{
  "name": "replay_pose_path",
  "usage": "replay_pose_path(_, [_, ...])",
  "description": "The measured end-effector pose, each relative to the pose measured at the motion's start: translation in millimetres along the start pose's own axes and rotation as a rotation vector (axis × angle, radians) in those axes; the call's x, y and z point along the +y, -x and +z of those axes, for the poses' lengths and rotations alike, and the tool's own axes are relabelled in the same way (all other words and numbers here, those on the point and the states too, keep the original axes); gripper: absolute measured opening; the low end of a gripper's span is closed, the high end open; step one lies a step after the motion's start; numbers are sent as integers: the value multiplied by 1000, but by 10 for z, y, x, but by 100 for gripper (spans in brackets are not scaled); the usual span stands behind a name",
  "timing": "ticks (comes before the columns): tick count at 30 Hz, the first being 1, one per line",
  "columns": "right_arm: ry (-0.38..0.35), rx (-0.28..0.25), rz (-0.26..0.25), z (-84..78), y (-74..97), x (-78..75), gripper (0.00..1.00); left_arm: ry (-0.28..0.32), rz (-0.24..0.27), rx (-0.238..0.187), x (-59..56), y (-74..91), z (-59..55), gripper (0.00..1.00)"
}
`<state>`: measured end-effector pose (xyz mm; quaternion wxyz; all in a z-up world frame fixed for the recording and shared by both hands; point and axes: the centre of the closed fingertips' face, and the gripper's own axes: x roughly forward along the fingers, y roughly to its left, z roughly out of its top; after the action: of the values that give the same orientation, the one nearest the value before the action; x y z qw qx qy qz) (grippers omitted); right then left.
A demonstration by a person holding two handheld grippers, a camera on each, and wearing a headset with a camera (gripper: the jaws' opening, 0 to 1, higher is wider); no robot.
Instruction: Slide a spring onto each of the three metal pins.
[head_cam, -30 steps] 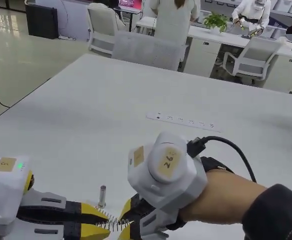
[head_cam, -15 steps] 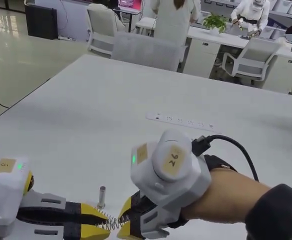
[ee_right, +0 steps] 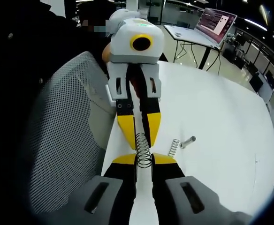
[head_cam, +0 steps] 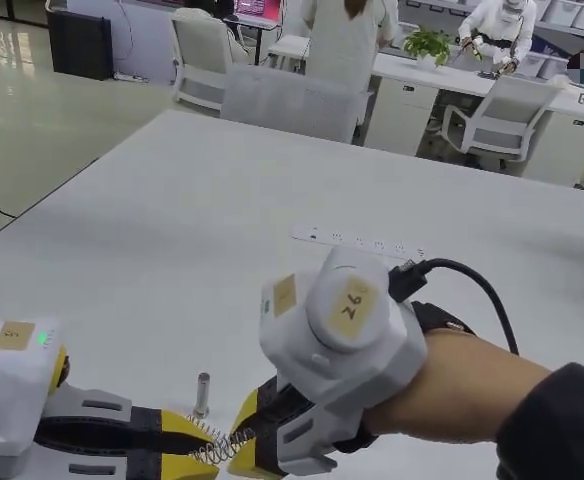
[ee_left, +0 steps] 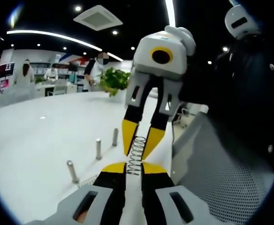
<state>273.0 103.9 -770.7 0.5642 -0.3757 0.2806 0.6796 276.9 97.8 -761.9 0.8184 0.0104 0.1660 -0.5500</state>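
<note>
A: What's around the work?

B: A white bench (head_cam: 172,220) with a power strip (head_cam: 357,242) farther back. A grey mesh chair (ee_left: 221,178) sits at the near edge, and a potted plant (head_cam: 430,42) stands on a desk beyond.

A: And the pins?

B: The three metal pins (ee_left: 98,148) stand upright in a row, all bare, just to one side of the tools. A loose spring (ee_right: 174,147) lies on the bench beside one of them.

A: Where's the spring being worked?

B: The held spring (ee_left: 136,152) spans the gap between the two tools, which point tip to tip. It is near the pins but apart from them.

A: The grip?

B: The left tool (ee_left: 133,165) has its jaws nearly closed, pinching one end. The right tool (ee_right: 144,159) pinches the other end the same way.
</note>
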Motion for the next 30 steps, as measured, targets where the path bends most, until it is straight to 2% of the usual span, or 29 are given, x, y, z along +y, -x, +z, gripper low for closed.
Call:
replay_pose_path(6, [-8, -25, -1, 88, 11, 5, 8, -1, 5, 2, 12, 1, -12, 4])
replay_pose_path(21, [35, -35, 3, 260, -1, 37, 8, -2, 6, 7, 11, -5, -24, 5])
replay_pose_path(30, [45, -22, 0, 256, -15, 26, 8, 3, 13, 9, 25, -5, -33, 5])
